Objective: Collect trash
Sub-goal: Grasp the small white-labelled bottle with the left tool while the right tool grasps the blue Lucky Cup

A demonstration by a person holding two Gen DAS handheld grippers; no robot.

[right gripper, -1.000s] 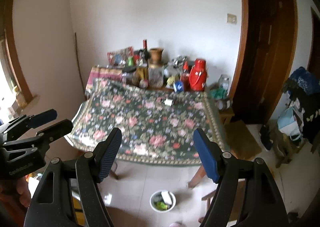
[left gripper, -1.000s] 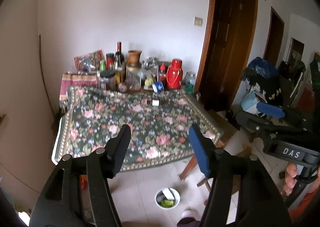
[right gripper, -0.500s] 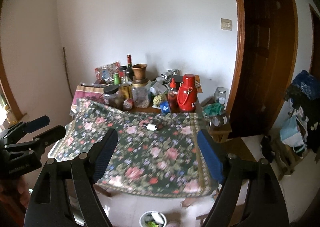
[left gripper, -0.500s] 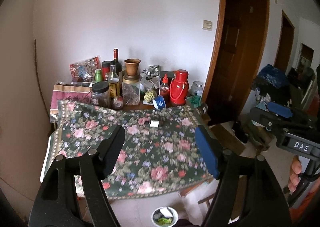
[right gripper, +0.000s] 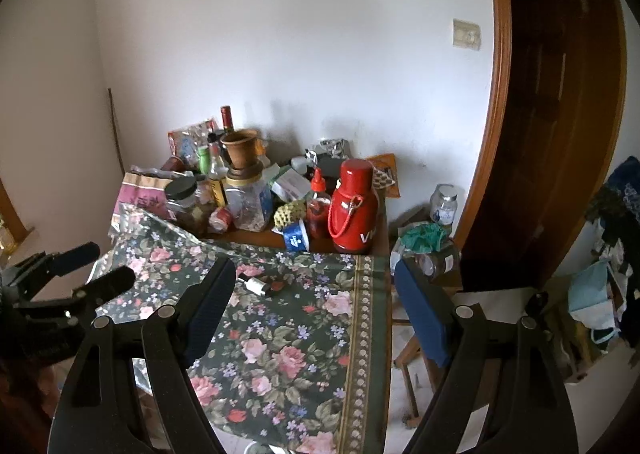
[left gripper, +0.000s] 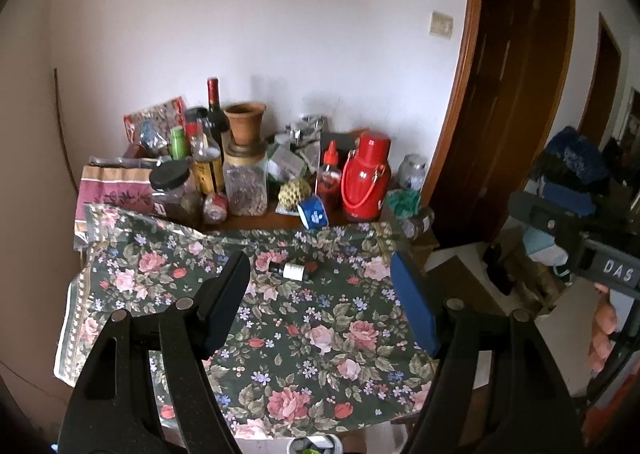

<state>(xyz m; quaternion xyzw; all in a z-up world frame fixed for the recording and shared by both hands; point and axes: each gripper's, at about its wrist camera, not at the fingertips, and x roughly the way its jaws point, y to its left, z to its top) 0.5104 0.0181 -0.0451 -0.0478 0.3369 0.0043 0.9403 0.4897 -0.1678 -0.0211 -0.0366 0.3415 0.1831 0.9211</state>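
A table (left gripper: 132,286) draped in dark floral cloth stands against a white wall. Ahead of both wide-open, empty hand-held grippers (left gripper: 320,290) (right gripper: 314,294), a small white-labelled dark bottle (left gripper: 291,271) lies sideways.

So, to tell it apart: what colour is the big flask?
Red flask, clearest in the right wrist view.

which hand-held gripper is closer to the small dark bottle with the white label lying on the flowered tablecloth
Left, narrowly. The left hand-held gripper frames the small dark bottle with the white label nearly centred ahead; the right hand-held gripper sees it off to its left side. Neither touches it.
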